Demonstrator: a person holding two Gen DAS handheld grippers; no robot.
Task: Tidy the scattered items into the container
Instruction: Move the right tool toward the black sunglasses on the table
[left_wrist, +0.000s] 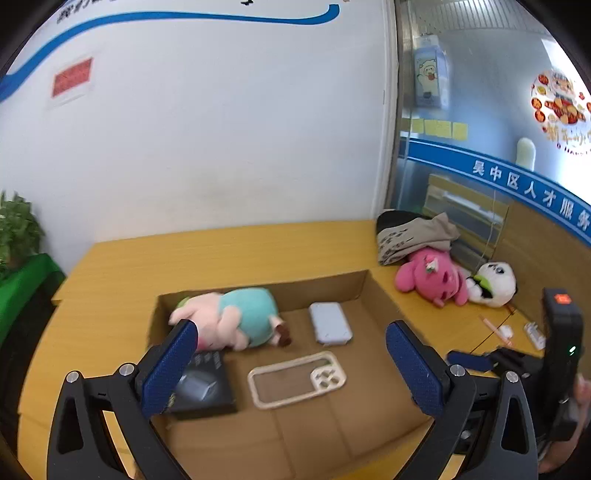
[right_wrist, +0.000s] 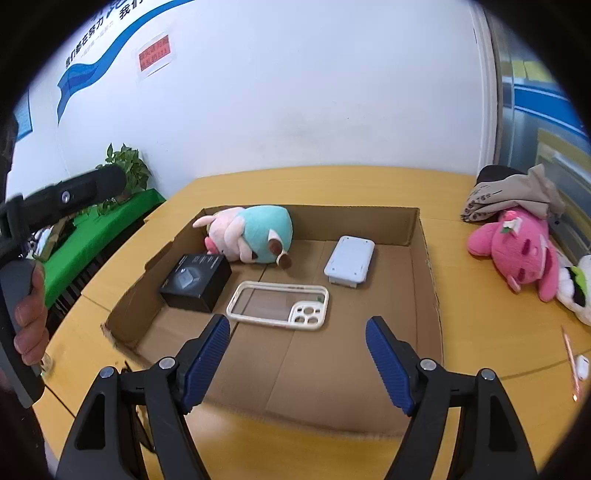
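Inside the cardboard box (right_wrist: 413, 225), the phone case (right_wrist: 277, 303) lies flat, long axis sideways (camera holes right). Both the left gripper (left_wrist: 291, 365) and right gripper (right_wrist: 297, 363) hover spread and empty.

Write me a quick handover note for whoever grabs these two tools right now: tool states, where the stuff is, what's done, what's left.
Left tool: open, empty, above the cardboard box.
Right tool: open, empty, over the box's near edge.
Done, in the box: pig plush, black box, cream phone case, grey case.
Left, on the table right of the box: pink plush, white plush, a folded cloth, and small bits near the right edge, too small to identify.
Suggested next: pink plush with the right tool.
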